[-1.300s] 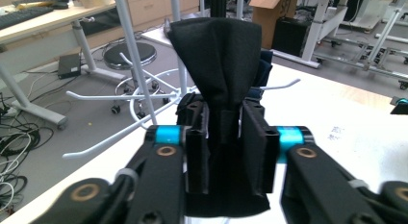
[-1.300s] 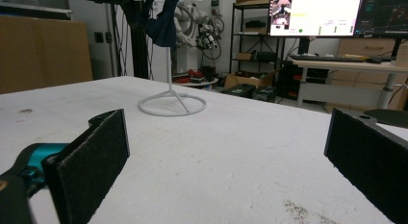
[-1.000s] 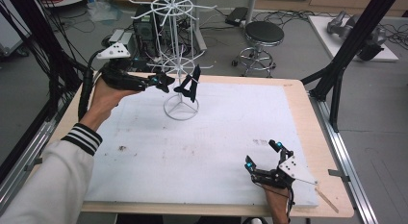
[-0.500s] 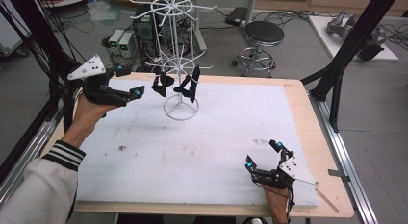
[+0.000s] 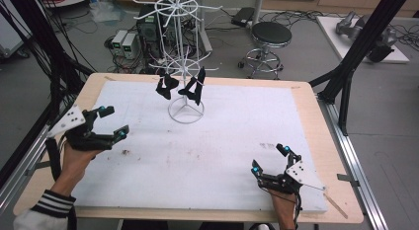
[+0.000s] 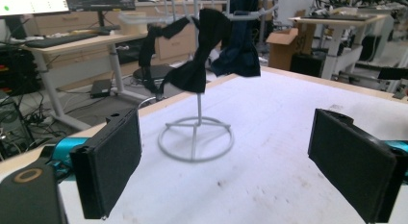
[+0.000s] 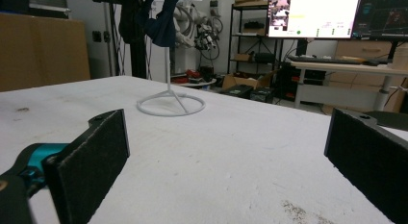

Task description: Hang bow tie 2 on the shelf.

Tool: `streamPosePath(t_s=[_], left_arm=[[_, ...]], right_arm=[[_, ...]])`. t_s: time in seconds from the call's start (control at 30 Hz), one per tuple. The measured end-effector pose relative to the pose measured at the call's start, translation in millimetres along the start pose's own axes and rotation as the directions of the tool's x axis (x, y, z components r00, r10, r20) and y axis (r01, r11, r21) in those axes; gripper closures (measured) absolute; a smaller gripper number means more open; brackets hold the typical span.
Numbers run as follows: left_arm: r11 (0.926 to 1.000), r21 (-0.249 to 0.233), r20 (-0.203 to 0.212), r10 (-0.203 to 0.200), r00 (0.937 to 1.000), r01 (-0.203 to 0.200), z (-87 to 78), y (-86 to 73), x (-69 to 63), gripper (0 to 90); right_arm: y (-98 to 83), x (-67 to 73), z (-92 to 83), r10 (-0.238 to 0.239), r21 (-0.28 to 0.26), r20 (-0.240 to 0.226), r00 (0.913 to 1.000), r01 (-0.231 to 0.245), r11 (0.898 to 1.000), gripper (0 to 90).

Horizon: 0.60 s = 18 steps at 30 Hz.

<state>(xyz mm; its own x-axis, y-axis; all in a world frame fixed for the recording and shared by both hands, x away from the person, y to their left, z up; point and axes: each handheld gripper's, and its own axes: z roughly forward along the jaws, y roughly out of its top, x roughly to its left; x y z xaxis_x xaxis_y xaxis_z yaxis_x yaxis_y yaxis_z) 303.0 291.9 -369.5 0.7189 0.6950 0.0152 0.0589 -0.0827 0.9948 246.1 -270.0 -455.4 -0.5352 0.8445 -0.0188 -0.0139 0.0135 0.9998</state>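
A white wire rack [image 5: 186, 111] stands at the back middle of the white mat [image 5: 222, 156]. Two dark cloth pieces hang from its low hooks, a black one [image 5: 167, 86] and a darker blue one [image 5: 194, 89]. My left gripper [image 5: 114, 122] hovers low over the mat's left side, well apart from the rack. Its jaws have just been opening and nothing is between them. In the left gripper view the black cloth [image 6: 192, 56] and the rack base [image 6: 195, 137] lie ahead of the open pads [image 6: 113, 161]. My right gripper [image 5: 270, 159] rests open near the front right, empty.
The mat covers a wooden table [image 5: 321, 121] with a bare rim. Black frame posts [image 5: 346, 77] rise at the right and left edges. A stool [image 5: 271, 35] and floor equipment [image 5: 126, 42] stand beyond the far edge. Small dark specks [image 5: 126, 152] dot the mat.
My left gripper has left the black cloth hanging on the rack and drawn back to the left and down toward the mat. The right gripper has stayed put.
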Motion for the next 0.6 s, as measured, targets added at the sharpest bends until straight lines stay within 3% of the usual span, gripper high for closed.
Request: streamPosePath(t_s=[0.07,0.17,0.33,0.6], left_arm=[[1.0,0.002,-0.022,0.005,0.9998,-0.005,-7.0,-9.8,-4.8,11.9],[0.9996,-0.014,-0.043,-0.025,0.9988,0.025,-15.2,-24.0,-11.6,11.9],[0.9986,-0.038,-0.084,-0.041,0.9956,0.038,-22.5,-46.1,-20.7,11.9],[0.9949,-0.099,-0.12,-0.029,0.9923,0.017,-22.6,-72.1,-28.2,11.9]], right_arm=[[0.2,-0.2,-0.1,0.006,0.003,0.001,1.0,-0.006,1.0,1.0],[0.1,-0.2,-0.2,0.008,0.003,0.001,1.0,-0.008,1.0,1.0],[0.0,0.1,0.0,0.0,0.001,0.004,1.0,0.0,1.0,1.0],[0.0,0.3,0.0,-0.005,0.002,0.006,1.0,0.005,1.0,1.0]])
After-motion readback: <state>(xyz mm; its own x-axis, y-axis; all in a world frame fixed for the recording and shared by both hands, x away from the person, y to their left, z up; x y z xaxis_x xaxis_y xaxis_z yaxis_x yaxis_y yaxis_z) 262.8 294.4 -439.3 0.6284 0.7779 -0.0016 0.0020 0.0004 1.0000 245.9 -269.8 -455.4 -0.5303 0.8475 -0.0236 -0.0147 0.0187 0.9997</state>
